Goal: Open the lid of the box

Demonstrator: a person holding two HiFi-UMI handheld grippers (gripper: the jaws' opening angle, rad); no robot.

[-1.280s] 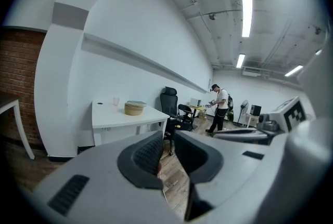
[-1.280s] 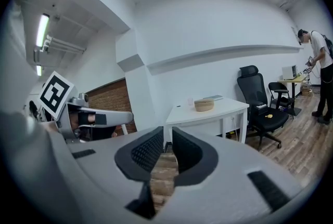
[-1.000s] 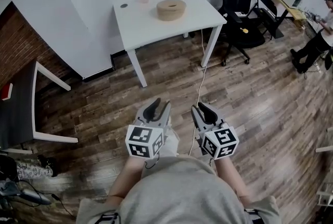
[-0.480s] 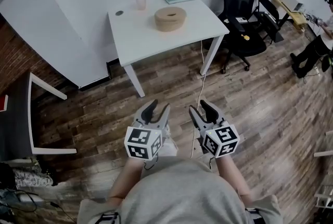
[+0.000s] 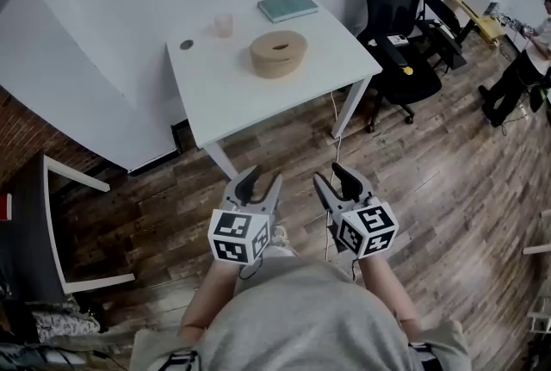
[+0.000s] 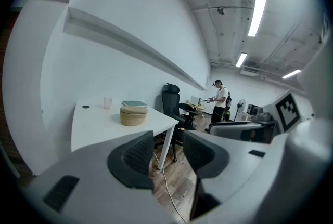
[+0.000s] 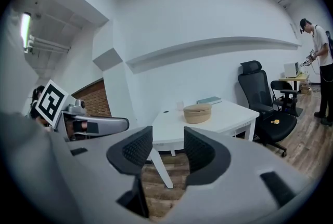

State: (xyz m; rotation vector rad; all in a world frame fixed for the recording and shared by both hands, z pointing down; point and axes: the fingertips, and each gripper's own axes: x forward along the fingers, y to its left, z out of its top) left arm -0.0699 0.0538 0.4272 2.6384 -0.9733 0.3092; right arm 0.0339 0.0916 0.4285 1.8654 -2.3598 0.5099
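Two grey two-jaw grippers are showing, the left gripper (image 5: 260,180) and the right gripper (image 5: 334,178), each with jaws just having been opening around nothing. Ahead of their fingers (image 5: 246,182) one white rectangular table (image 5: 232,89) is carrying one round tan lidded box (image 5: 278,53), one pale translucent cup (image 5: 224,25), one teal book (image 5: 288,6) and one small dark disc (image 5: 186,44). Right of the fingers two black chairs (image 5: 393,16) are standing and one person (image 5: 516,72) beyond

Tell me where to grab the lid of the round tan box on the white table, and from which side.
Probably pinch the lid at its near rim from above, approaching over the near edge of the table. The box sits upright, round and low, with the cup and book behind it, so front and top are unobstructed.
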